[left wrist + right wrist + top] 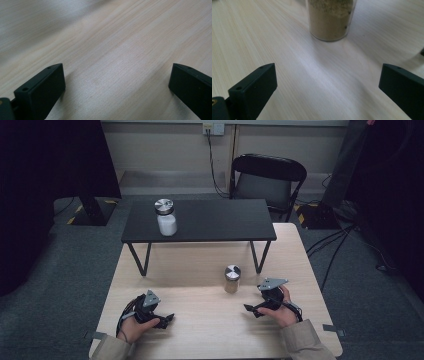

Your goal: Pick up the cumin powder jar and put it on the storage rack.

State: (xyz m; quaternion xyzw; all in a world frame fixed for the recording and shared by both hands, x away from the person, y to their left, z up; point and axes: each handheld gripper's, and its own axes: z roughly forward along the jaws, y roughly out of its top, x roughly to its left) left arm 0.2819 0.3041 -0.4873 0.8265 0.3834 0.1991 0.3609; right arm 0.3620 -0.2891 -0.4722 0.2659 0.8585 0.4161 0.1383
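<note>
Brown spice jar [232, 279] stands upright on the wooden table [200, 320], just ahead of our right gripper [256, 308], jaws wide apart, empty. We should square up on the jar's round glass body below the metal lid, then close. Left gripper [162, 320] rests low on the bare pale wood, jaws apart too. White-filled jar [166, 217] sits on the black bench [220, 220].

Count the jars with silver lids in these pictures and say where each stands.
2. The jar of white powder stands on the black shelf; the jar of brown powder stands on the wooden table, near the right gripper.
</note>
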